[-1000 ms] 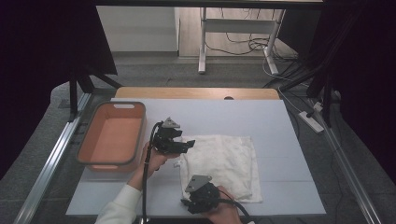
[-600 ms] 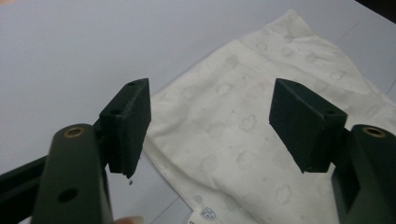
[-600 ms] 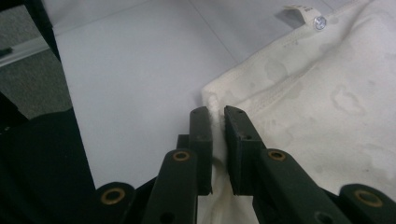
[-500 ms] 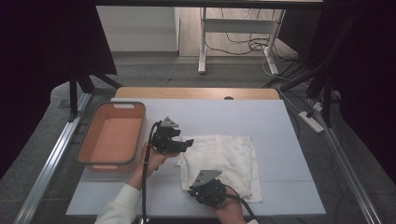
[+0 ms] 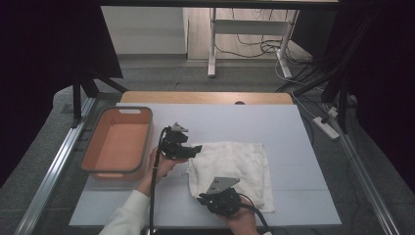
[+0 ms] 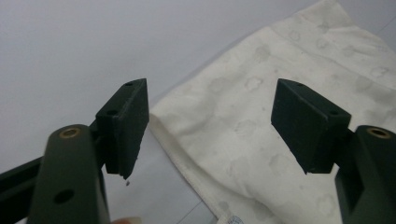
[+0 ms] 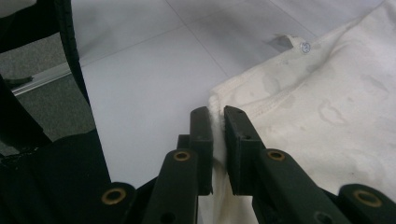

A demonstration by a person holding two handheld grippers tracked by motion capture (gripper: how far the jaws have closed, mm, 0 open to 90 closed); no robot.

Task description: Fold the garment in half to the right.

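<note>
Right gripper (image 7: 217, 122) now pinches the white cloth (image 5: 235, 166) at its near-left corner, having slid in from beside it; left gripper (image 6: 210, 126), jaws spread, hovers over the far-left corner. Cloth lies right of the orange tray (image 5: 98, 169). Prob. folding starts.

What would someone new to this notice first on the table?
The white cloth spread flat in the middle of the table, with the right gripper pinching its near corner. The left gripper hangs open over the cloth's left edge, and an orange bin sits at the table's left side.
</note>
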